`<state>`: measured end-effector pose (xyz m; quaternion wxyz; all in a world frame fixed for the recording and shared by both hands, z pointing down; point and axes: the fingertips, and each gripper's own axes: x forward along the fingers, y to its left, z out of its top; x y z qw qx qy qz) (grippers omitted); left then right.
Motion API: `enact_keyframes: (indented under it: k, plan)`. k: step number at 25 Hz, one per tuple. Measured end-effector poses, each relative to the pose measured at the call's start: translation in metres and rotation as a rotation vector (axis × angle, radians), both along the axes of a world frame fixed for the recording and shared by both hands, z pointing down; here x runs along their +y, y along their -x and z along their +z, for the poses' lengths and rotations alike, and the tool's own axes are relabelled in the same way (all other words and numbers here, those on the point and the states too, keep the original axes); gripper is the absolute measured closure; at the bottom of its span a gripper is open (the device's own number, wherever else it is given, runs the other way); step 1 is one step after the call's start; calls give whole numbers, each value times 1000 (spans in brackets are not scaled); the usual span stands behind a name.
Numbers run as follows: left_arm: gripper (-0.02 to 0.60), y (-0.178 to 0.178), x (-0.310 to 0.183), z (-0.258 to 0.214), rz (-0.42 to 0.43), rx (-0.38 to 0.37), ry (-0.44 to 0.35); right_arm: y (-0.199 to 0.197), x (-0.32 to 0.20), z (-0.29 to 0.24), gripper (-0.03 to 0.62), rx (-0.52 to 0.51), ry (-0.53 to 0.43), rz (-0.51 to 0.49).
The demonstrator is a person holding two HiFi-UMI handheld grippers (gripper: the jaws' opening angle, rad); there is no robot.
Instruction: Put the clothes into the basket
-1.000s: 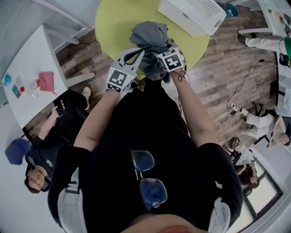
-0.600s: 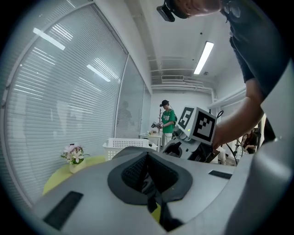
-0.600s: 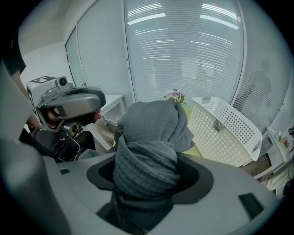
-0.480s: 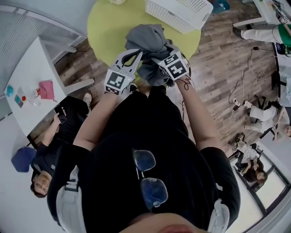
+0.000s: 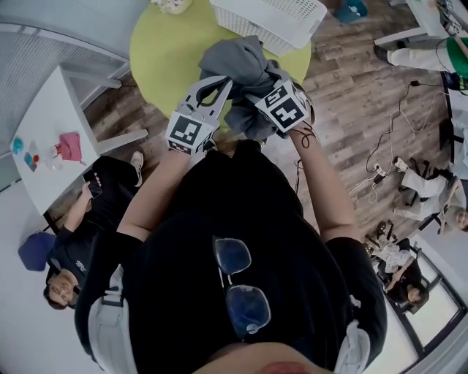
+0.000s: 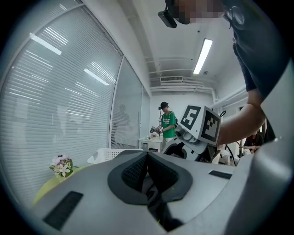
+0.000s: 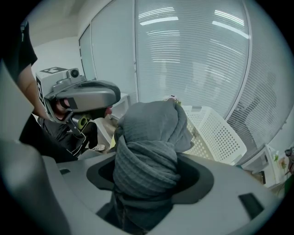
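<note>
Seen from above, we hold a bundled grey garment (image 5: pixel 235 64) lifted over the near side of a round yellow-green counter (image 5: pixel 164 55). Our right claw (image 7: pixel 146 179) is clamped on a thick fold of it. Our left claw (image 6: pixel 147 158) sits just beside the bundle, its pads pressed together with nothing visible between them. The white basket (image 5: pixel 274 18) stands at the counter's far side, apart from the garment. We judge the pick-up done; the carry across and the drop into the basket are left.

Bright, even indoor light; strong fisheye distortion at edges.
</note>
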<state>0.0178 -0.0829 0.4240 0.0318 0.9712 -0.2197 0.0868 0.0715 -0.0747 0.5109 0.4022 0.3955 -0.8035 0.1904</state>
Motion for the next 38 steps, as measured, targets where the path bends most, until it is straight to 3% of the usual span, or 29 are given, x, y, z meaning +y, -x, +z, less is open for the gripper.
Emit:
enact_keyframes:
  k: [12,19,25,38]
  plan:
    - [571,-64,-13,-19,-98,-12,-52,-68,-24,-28,258,97,-75,-155]
    - [571,-93,-19,-40,-137,8,-93,-89,-33,-47,258,122,-121,-223]
    - [571,-99,-35,-47,-134,19,-102,-95,-54,-59,258,120,-150,-218]
    - [571,-94,-96,-37,-66,35,-97,-100,-118,-65,258,229,-163,-169]
